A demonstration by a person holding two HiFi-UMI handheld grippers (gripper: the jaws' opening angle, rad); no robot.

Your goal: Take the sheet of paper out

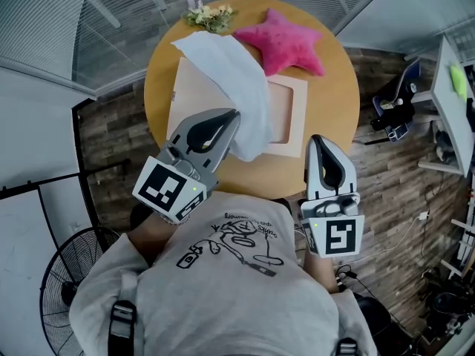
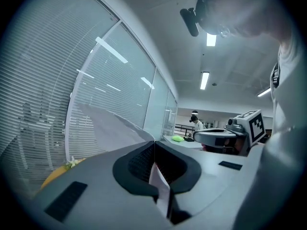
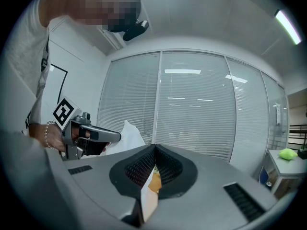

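A white sheet of paper (image 1: 230,80) hangs lifted above a cream envelope (image 1: 286,117) that lies on the round wooden table (image 1: 334,87). My left gripper (image 1: 234,117) is shut on the sheet's near end; in the left gripper view the sheet (image 2: 115,128) runs up and left from the closed jaws (image 2: 154,143). My right gripper (image 1: 314,139) is at the envelope's near right corner. Its own view shows the jaws (image 3: 154,147) shut on a cream strip of the envelope (image 3: 149,195). The left gripper (image 3: 91,135) and the sheet (image 3: 129,133) show at that view's left.
A pink star cushion (image 1: 286,43) and a small bunch of flowers (image 1: 210,15) lie at the table's far side. Glass walls with blinds stand behind the table. A floor fan (image 1: 63,280) is at the near left, a white desk (image 1: 453,102) at the right.
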